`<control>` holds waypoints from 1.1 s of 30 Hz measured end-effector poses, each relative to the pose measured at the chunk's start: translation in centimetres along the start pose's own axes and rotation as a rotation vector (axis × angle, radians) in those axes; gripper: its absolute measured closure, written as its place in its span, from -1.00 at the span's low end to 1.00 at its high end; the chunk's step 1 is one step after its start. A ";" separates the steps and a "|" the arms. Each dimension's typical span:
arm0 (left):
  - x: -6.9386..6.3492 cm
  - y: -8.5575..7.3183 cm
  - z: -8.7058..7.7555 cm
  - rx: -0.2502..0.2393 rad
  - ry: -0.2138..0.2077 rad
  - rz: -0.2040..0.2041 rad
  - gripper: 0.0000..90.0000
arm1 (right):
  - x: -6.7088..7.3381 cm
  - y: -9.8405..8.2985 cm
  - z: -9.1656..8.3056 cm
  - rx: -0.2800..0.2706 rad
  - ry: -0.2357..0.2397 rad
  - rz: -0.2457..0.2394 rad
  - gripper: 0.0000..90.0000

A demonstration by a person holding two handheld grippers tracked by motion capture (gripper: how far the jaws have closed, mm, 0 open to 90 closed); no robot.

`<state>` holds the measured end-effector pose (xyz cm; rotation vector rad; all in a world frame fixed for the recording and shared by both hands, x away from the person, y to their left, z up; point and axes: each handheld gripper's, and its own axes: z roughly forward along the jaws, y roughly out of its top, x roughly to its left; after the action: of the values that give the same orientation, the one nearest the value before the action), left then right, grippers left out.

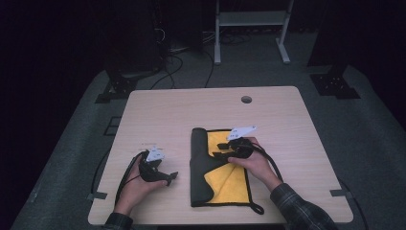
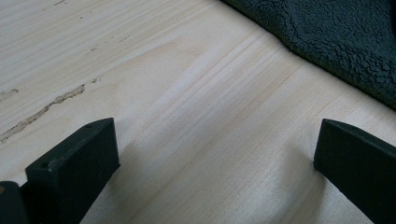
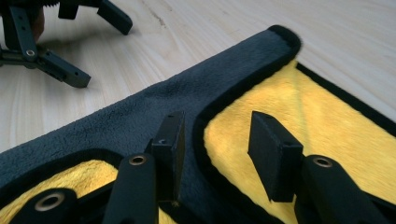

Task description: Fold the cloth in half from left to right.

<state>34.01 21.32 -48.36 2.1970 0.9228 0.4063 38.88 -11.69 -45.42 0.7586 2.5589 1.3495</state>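
Note:
A cloth, yellow (image 1: pixel 230 184) on one face and dark grey on the other, lies on the wooden table (image 1: pixel 191 110). Its left side is folded over as a dark strip (image 1: pixel 198 163). My right gripper (image 1: pixel 220 150) hovers low over the cloth's upper part. In the right gripper view its jaws (image 3: pixel 217 135) stand apart over the black hem, where the dark fold (image 3: pixel 140 107) meets the yellow pile (image 3: pixel 317 121), and they press on nothing. My left gripper (image 1: pixel 168 178) rests left of the cloth, open over bare wood (image 2: pixel 215 140). The dark cloth edge (image 2: pixel 336 42) lies just beyond it.
A round cable hole (image 1: pixel 246 99) sits near the table's far edge. Behind the table stand a white frame (image 1: pixel 249 19) and dark stands with cables on the floor. Black cables trail from both grippers toward the near table edge. The left gripper (image 3: pixel 100 51) appears in the right gripper view.

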 end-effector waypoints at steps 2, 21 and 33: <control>0.0 0.0 0.0 -0.001 0.000 -0.001 -1.00 | 0.2 0.1 0.6 0.008 0.003 0.000 0.24; 0.0 0.0 0.0 0.001 0.000 0.002 -1.00 | 0.4 -0.4 3.6 0.059 0.000 -0.034 0.88; 0.0 0.0 0.0 0.002 0.000 0.002 -1.00 | -0.9 0.8 1.3 -0.003 -0.024 0.008 0.92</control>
<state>34.02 21.34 -48.36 2.1999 0.9208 0.4069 40.38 -10.84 -45.66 0.7800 2.5380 1.3373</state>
